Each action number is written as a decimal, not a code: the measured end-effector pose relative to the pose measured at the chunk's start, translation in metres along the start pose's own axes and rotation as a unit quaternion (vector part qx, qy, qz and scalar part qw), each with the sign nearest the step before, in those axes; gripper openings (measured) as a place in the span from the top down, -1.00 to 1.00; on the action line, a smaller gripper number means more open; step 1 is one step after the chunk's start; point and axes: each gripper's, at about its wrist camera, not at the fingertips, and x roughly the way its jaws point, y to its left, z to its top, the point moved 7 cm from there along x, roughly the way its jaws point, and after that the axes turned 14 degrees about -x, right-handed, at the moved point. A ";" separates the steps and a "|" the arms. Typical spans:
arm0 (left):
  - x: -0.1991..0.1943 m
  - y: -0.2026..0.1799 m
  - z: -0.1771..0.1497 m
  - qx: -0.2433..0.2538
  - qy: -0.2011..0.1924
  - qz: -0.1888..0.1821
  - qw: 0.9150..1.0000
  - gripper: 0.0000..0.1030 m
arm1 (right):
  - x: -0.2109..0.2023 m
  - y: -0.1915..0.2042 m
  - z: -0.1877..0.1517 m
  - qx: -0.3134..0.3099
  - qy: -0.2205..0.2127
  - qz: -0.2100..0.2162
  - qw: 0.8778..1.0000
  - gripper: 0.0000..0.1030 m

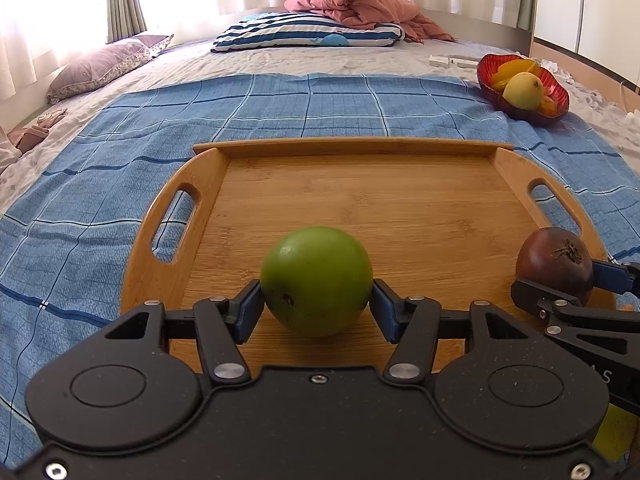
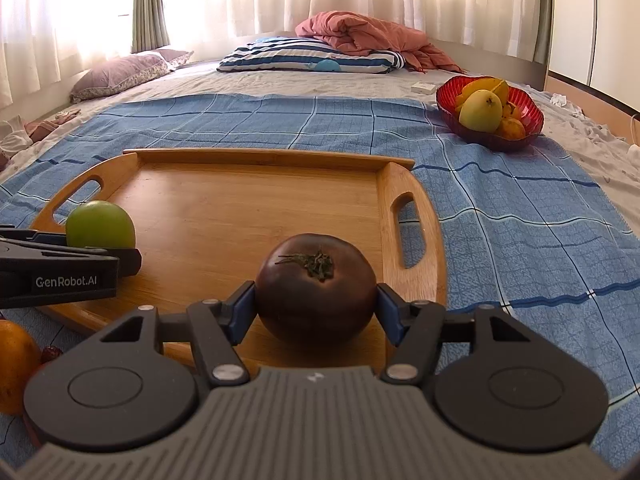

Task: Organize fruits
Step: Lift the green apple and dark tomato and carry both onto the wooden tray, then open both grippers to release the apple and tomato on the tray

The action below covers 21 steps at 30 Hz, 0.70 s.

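Note:
My left gripper (image 1: 317,300) is shut on a round green fruit (image 1: 317,280) over the near part of the wooden tray (image 1: 360,184). My right gripper (image 2: 316,304) is shut on a dark purple-brown fruit (image 2: 316,288) with a dried stem, over the tray's near right edge (image 2: 412,280). Each gripper shows in the other's view: the right one with its dark fruit (image 1: 554,268) at the right, the left one with the green fruit (image 2: 100,224) at the left. I cannot tell whether either fruit touches the tray.
The tray lies on a blue checked cloth (image 1: 280,108) on a bed. A red bowl (image 2: 448,98) holding yellow and orange fruits stands at the far right. An orange fruit (image 2: 14,364) lies near the left edge. Pillows (image 2: 312,58) and a blanket are at the back.

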 end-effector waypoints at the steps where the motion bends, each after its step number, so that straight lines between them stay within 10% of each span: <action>1: 0.000 0.000 0.000 0.001 0.000 0.002 1.000 -0.10 | 0.000 0.000 0.000 -0.001 0.000 0.000 1.000 -0.30; 21: -0.030 0.006 -0.001 0.007 -0.028 -0.006 1.000 -0.93 | -0.021 0.002 -0.001 -0.011 -0.018 0.001 1.000 -0.79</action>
